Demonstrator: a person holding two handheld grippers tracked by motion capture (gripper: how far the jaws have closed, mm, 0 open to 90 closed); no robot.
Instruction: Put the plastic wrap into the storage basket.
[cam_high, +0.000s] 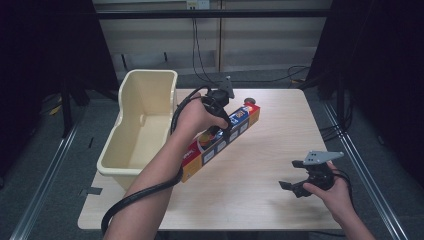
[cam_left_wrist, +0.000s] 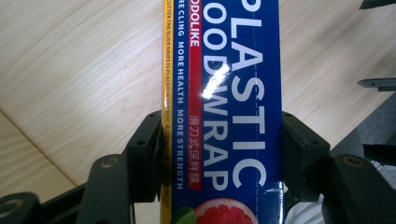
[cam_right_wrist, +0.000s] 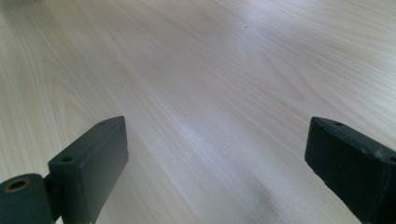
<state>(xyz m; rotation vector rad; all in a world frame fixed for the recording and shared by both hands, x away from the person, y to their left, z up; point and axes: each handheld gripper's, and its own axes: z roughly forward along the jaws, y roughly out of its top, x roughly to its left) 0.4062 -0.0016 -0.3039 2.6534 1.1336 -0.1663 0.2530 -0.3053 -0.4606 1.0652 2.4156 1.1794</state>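
Left gripper (cam_high: 223, 131) clamped across plastic wrap box (cam_high: 223, 139), lifted over table (cam_high: 260, 200) beside cream bin (cam_high: 122, 171). Right gripper (cam_high: 292, 185) idle, jaws apart, empty. Transport step; next likely swing leftward over bin, then release.

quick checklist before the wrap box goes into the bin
1. Grip: left gripper shut on plastic wrap box, both jaws pressing its long sides: ok.
2. Grip near the box's middle: ok.
3. Box fully off the table: cannot tell.
4. Cream bin looks empty, room for the box: ok.
5. Right gripper open, near the table's right front, away from the path: ok.
6. Left gripper's cable loops under the forearm, may snag: cannot tell.
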